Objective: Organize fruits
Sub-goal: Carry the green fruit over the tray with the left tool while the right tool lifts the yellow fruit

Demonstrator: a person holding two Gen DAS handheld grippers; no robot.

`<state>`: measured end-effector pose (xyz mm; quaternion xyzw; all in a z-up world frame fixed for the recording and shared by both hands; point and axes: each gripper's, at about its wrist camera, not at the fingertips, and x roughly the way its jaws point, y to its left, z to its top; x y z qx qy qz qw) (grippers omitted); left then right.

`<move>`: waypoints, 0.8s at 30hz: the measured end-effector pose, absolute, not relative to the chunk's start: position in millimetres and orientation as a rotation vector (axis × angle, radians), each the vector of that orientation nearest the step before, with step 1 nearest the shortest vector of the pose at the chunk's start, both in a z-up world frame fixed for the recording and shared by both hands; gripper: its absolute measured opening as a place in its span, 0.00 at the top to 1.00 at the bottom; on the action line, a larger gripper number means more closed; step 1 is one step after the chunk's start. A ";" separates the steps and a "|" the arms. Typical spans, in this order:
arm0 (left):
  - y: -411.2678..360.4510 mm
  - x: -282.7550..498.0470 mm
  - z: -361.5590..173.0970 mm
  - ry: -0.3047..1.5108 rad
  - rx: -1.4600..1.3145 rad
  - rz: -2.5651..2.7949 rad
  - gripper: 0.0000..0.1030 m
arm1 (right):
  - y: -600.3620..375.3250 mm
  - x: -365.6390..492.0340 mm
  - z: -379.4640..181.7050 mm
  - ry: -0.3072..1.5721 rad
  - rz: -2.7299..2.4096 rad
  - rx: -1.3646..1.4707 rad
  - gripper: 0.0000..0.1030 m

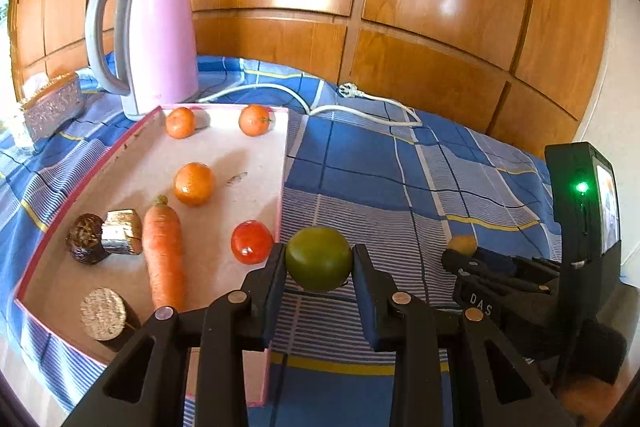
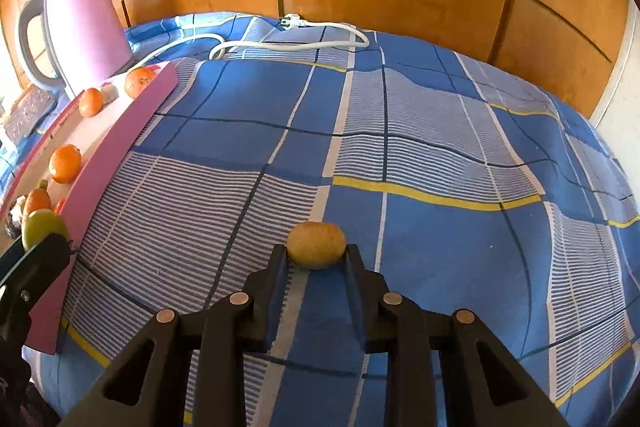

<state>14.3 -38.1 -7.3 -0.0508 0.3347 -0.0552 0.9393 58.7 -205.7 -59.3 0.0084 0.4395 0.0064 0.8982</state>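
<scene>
Kettle behind pink tray, cord on checked cloth

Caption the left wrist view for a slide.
Left gripper shut on green tomato beside the pink tray of produce.

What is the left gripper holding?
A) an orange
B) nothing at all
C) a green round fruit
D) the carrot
C: the left gripper is shut on the green round fruit, with a pad pressed on each side of it, while the carrot lies in the pink tray.
</scene>
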 end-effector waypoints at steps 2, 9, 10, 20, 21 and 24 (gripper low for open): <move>-34.5 11.2 -4.4 0.666 -0.120 -0.115 0.68 | -206.4 58.1 -60.2 0.906 0.014 0.027 0.72; -26.2 1.8 3.5 0.619 -0.130 -0.072 0.68 | -205.0 58.0 -58.8 0.893 0.008 0.018 0.72; -23.4 1.3 3.9 0.615 -0.137 -0.062 0.68 | -204.6 58.1 -58.5 0.892 0.007 0.014 0.73; -0.3 -1.2 4.0 0.609 -0.200 0.010 0.68 | -199.7 57.3 -56.7 0.883 0.010 -0.012 0.73; 1.3 -1.5 4.0 0.607 -0.203 0.015 0.68 | -198.4 56.9 -56.5 0.882 0.016 -0.015 0.73; 7.9 -1.6 4.0 0.607 -0.220 0.031 0.68 | -193.8 55.9 -54.9 0.878 0.045 -0.029 0.73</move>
